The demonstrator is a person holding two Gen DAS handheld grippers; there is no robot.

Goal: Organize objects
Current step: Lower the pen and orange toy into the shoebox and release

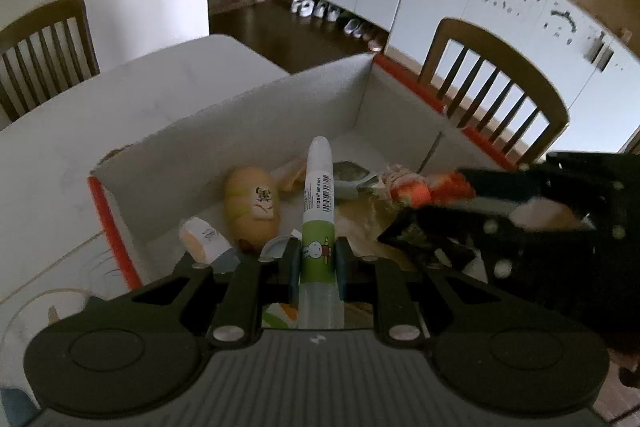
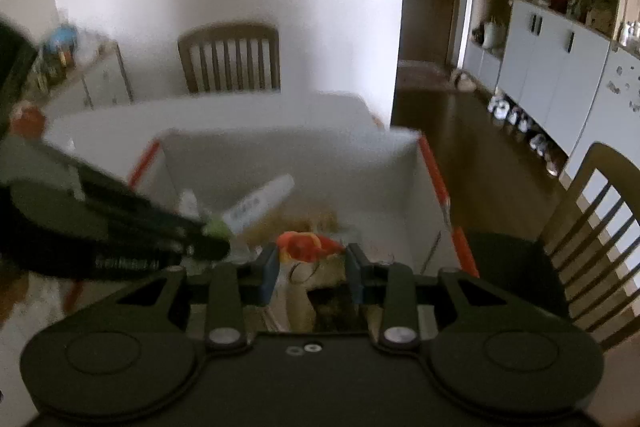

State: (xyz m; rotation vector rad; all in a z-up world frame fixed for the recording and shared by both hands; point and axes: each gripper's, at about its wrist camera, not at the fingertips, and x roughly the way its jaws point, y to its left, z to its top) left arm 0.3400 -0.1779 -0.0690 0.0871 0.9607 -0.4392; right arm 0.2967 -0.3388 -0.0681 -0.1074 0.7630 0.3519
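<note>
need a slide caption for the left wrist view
Left gripper shut on a green-and-white glue pen, held over the white cardboard box of small toys, right gripper alongside.

The left gripper (image 1: 318, 261) clamps a glue stick (image 1: 318, 211) by its green label, cap pointing over the white box (image 1: 256, 115). A yellow toy (image 1: 250, 205) lies near the box's left wall.
</note>
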